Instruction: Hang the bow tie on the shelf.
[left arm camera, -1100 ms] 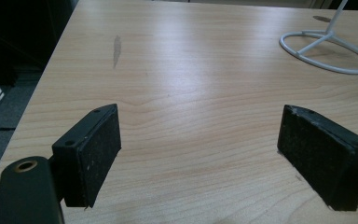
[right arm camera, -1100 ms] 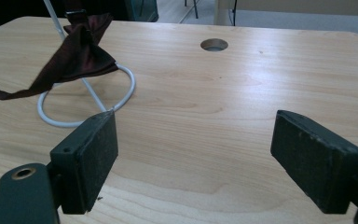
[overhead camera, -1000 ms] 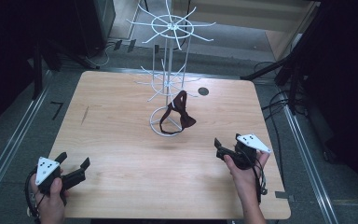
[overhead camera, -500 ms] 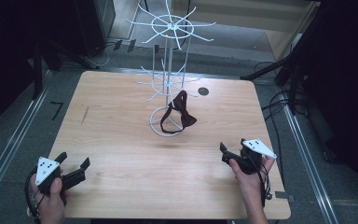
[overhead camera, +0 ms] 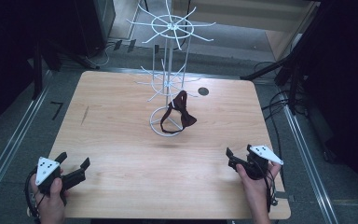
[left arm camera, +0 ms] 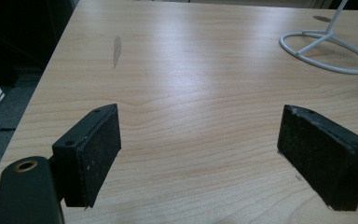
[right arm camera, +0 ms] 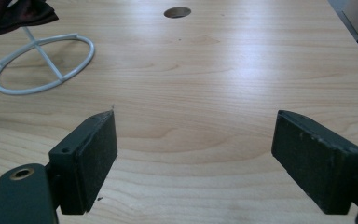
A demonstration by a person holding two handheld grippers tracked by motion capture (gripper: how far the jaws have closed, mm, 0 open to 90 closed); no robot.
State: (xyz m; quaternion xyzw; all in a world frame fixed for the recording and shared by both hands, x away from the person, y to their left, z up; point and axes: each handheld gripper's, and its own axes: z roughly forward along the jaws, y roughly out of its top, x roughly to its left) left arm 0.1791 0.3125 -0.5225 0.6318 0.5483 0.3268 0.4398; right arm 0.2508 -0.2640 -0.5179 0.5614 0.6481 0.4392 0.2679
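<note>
Left gripper (overhead camera: pixel 72 169) at the near left corner of the wooden table (overhead camera: pixel 121 154), held in a hand (overhead camera: pixel 51 200); jaws spread wide, holding nothing, only bare wood between them in the left gripper view. Right gripper (overhead camera: pixel 239 157) near the right edge, also gripped by a hand (overhead camera: pixel 256 186); jaws equally wide apart and empty.

Ahead of both grippers and well apart from them, a white wire stand (overhead camera: pixel 168 70), thin and tall, with radial hooks on two levels and a round ring base (right arm camera: pixel 44 58) crossed by straight wires. Dark red bow tie (overhead camera: pixel 182 114) hanging from a lower hook, its strap looping down over the ring base; soft fabric, slightly glossy. Seen from the right gripper, tie (right arm camera: pixel 16 14) far ahead and to the left; from the left gripper, ring base (left arm camera: pixel 328 49) far ahead and to the right.

Nothing standing between either gripper and the stand. Small round dark hole (right arm camera: pixel 177 12) in the tabletop beyond the right gripper. Table surface light, smooth, with fine grain and rounded corners. Jaw pads black, flat, rectangular, a little dusty.
</note>
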